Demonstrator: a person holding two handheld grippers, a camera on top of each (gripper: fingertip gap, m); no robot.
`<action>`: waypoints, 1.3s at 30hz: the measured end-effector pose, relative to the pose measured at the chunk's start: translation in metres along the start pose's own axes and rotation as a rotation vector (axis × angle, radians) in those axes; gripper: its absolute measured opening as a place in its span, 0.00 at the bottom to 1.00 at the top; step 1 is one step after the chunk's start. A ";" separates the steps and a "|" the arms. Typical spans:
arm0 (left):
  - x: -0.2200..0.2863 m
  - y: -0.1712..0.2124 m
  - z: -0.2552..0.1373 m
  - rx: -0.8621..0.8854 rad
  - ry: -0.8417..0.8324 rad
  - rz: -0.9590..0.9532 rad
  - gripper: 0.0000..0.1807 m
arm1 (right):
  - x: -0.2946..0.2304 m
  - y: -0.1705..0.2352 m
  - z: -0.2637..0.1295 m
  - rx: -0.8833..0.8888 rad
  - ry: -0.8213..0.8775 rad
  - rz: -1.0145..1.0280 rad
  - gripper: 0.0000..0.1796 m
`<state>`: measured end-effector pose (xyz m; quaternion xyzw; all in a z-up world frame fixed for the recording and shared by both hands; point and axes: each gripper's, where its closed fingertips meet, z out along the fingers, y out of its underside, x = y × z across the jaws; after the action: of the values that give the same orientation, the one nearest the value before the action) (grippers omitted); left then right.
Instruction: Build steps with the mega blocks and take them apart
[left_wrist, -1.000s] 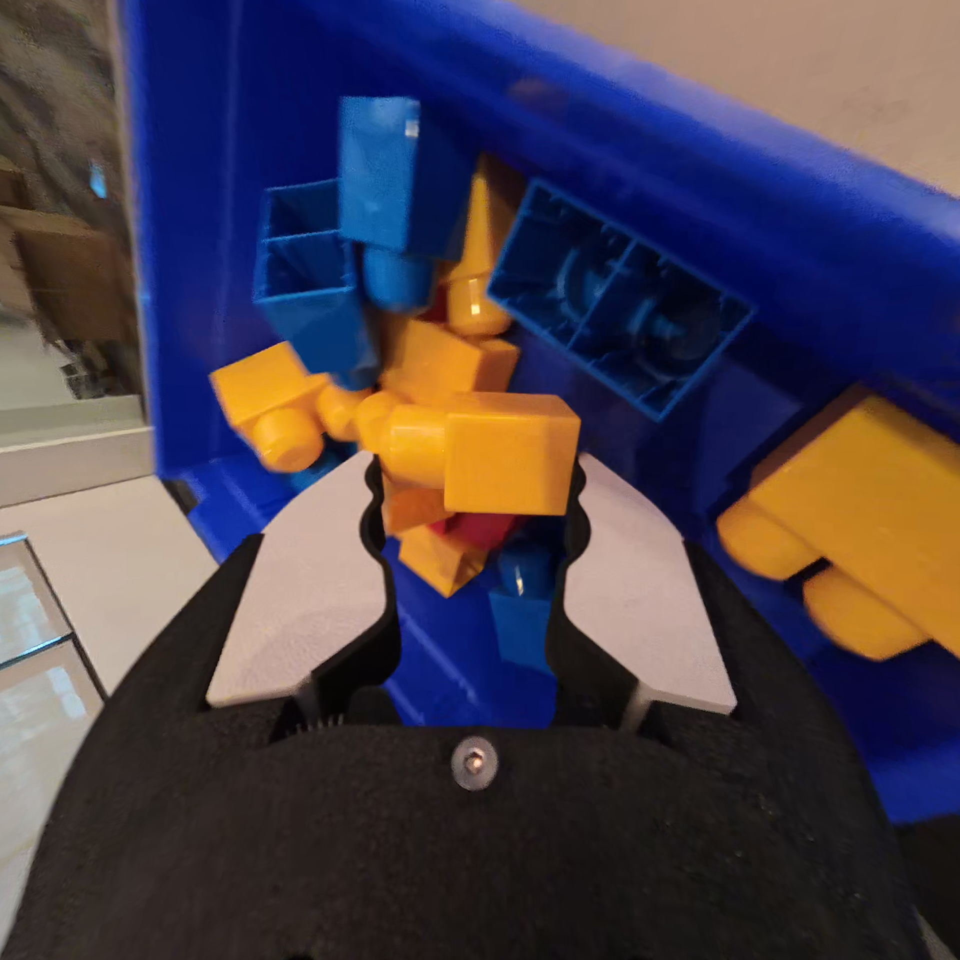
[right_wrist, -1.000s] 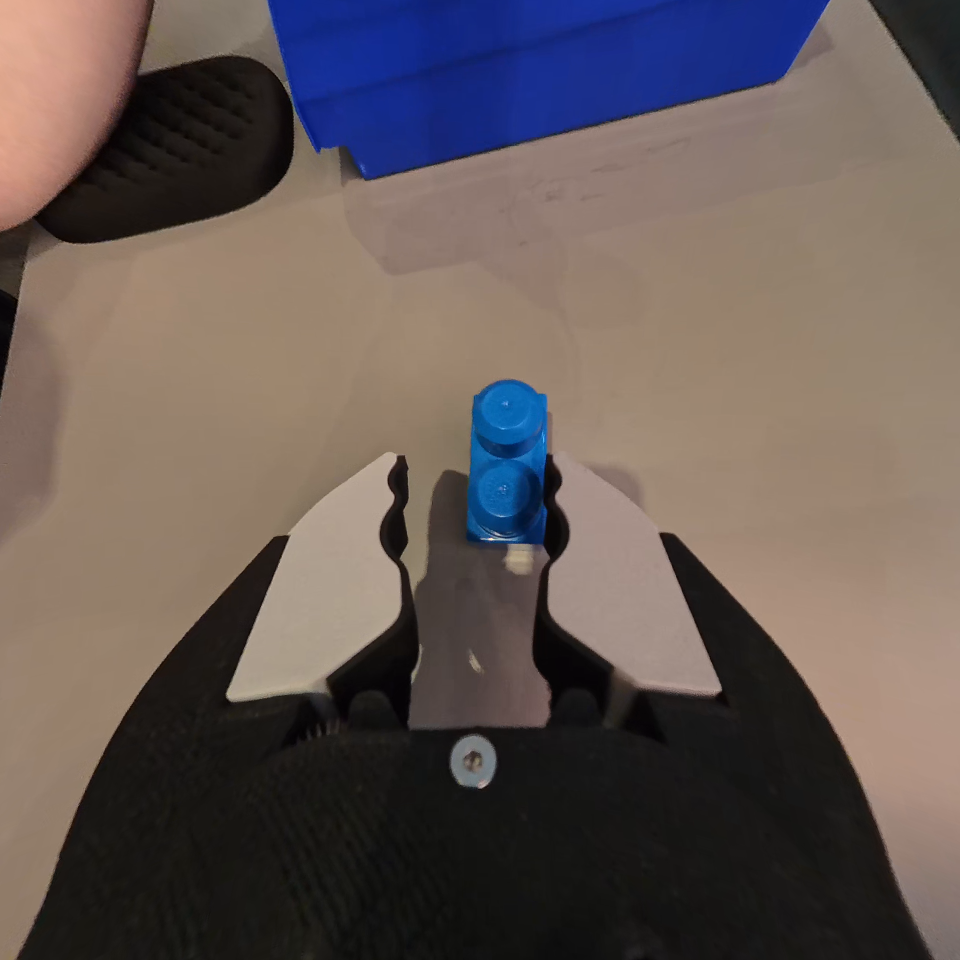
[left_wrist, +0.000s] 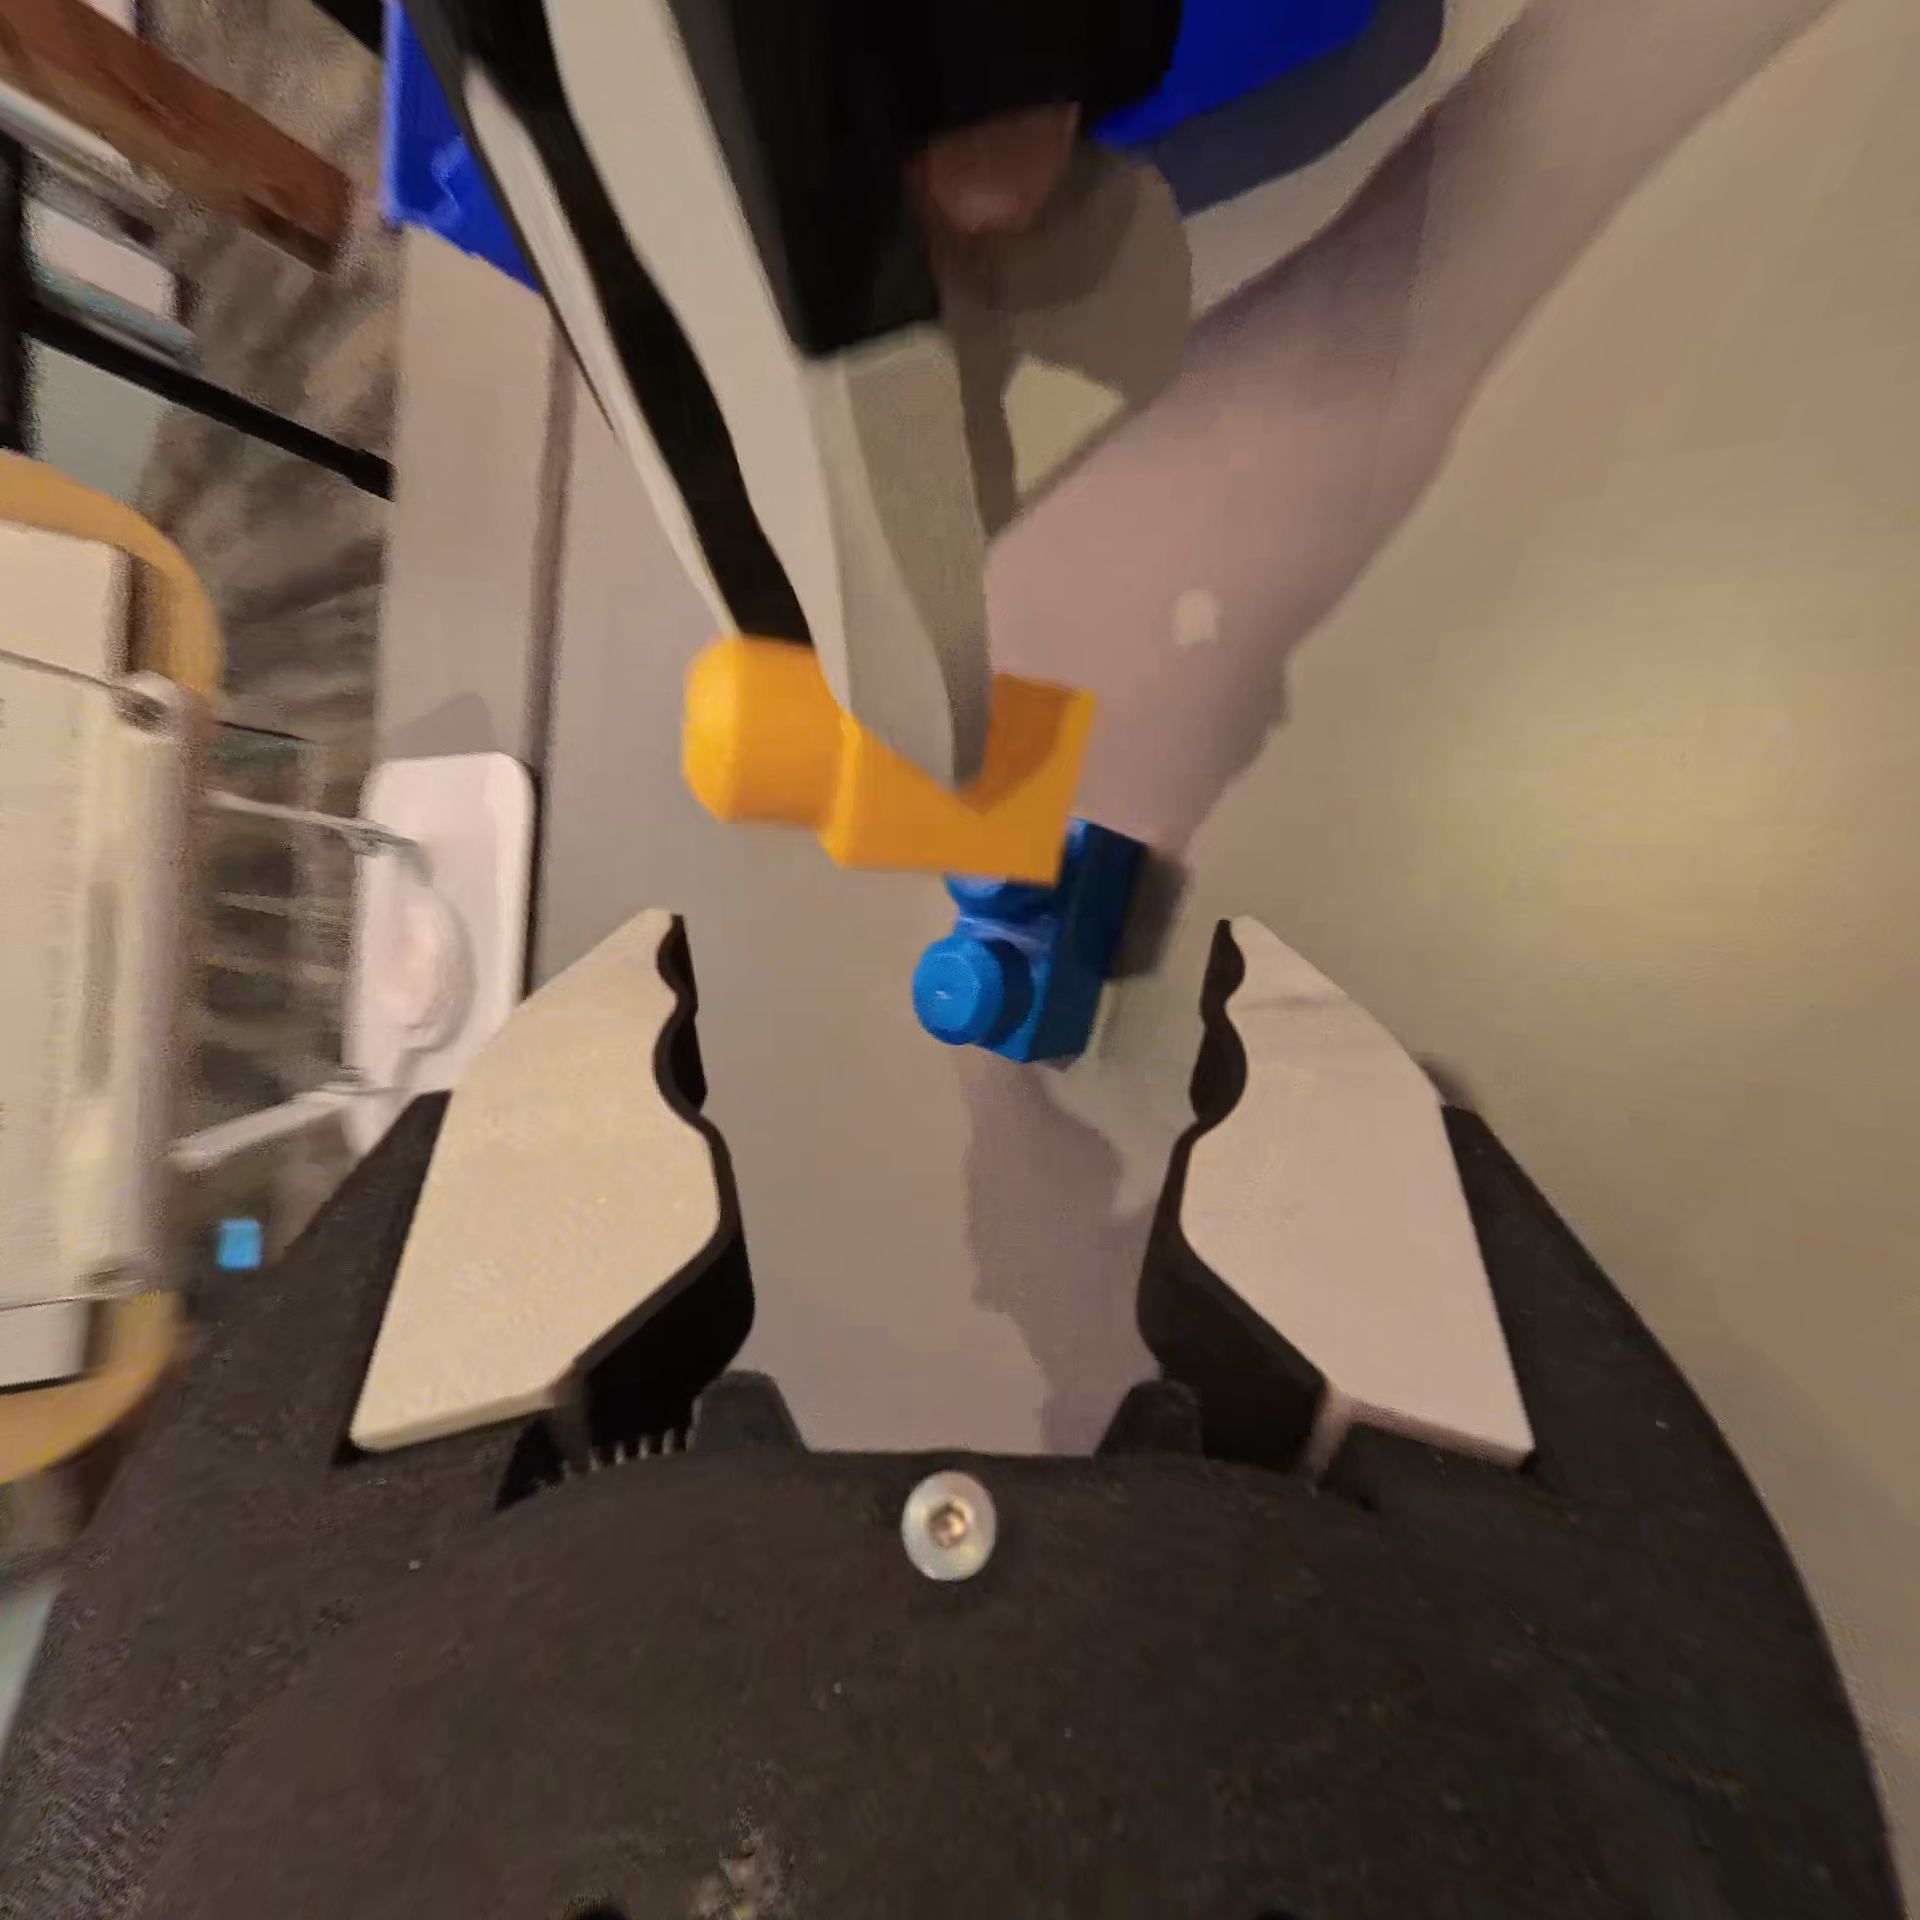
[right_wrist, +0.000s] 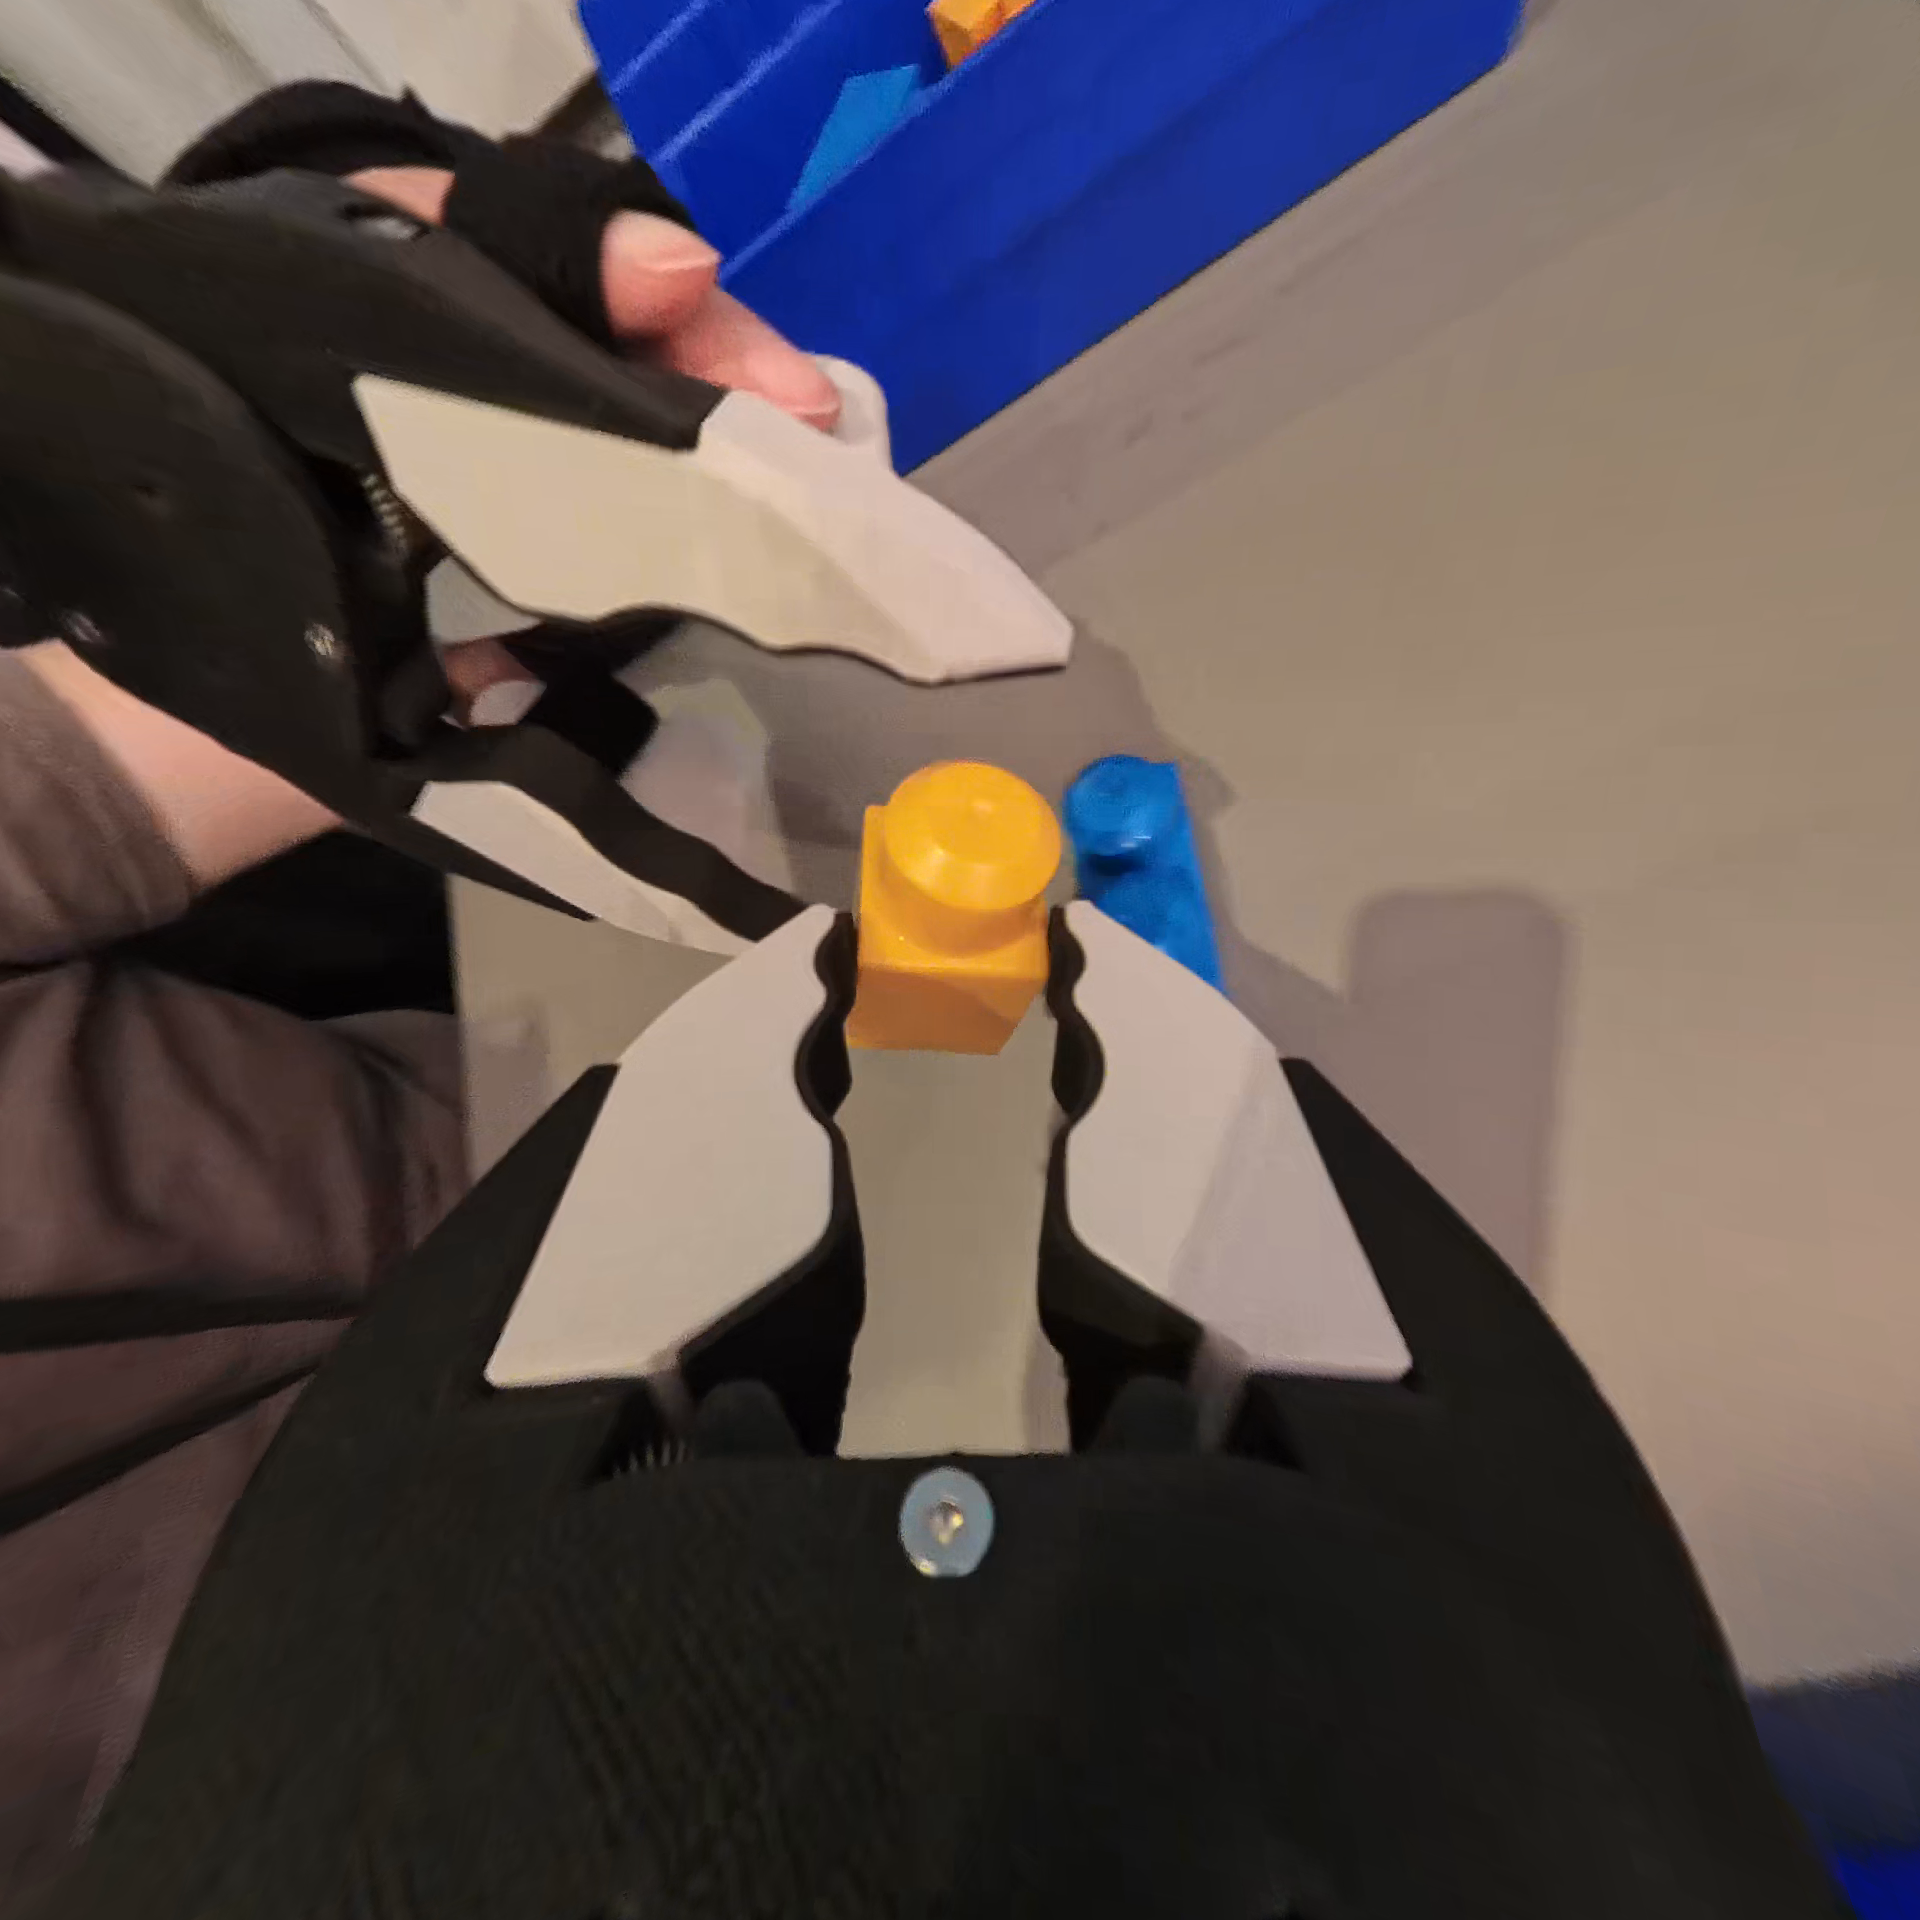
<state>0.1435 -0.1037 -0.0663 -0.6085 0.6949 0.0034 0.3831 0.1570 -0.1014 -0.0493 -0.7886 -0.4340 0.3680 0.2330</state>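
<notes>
My right gripper (right_wrist: 948, 920) is shut on a yellow one-stud block (right_wrist: 935, 977), stud up, just above the grey table (right_wrist: 1558, 623). A blue two-stud block (right_wrist: 1143, 883) lies on the table just beyond it, to the right. In the left wrist view the right gripper (left_wrist: 862, 707) comes down from the top with the yellow block (left_wrist: 935, 831) touching or just over the blue block (left_wrist: 1049, 966). My left gripper (left_wrist: 948, 927) is open and empty, its jaws wide apart, close in front of both blocks. Its fingers (right_wrist: 727, 561) show at the left of the right wrist view.
The blue bin (right_wrist: 1039, 208) with more blocks stands at the back of the table. A clear container (left_wrist: 104, 935) and a white object (left_wrist: 447, 883) sit beyond the table edge on the left. A person's gloved hand and sleeve (right_wrist: 156, 1039) hold the left gripper. My left and right fingertips are right by each other.
The left gripper left the bin, where it held a yellow block, and now is open over the table. The right gripper, open around the blue block before, now holds a yellow block.
</notes>
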 end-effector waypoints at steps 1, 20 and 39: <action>0.001 0.006 0.006 0.004 0.039 -0.062 0.52 | 0.012 -0.001 -0.005 0.008 0.061 -0.007 0.20; 0.023 0.048 0.064 -0.063 0.289 -0.404 0.20 | 0.129 0.037 0.012 -0.052 0.591 0.083 0.20; -0.038 -0.006 -0.061 0.349 0.283 -0.549 0.20 | -0.006 -0.052 -0.028 0.392 0.073 -0.358 0.27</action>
<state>0.1151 -0.1026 0.0002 -0.6923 0.5420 -0.3028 0.3678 0.1504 -0.0808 0.0064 -0.6521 -0.4782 0.3692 0.4581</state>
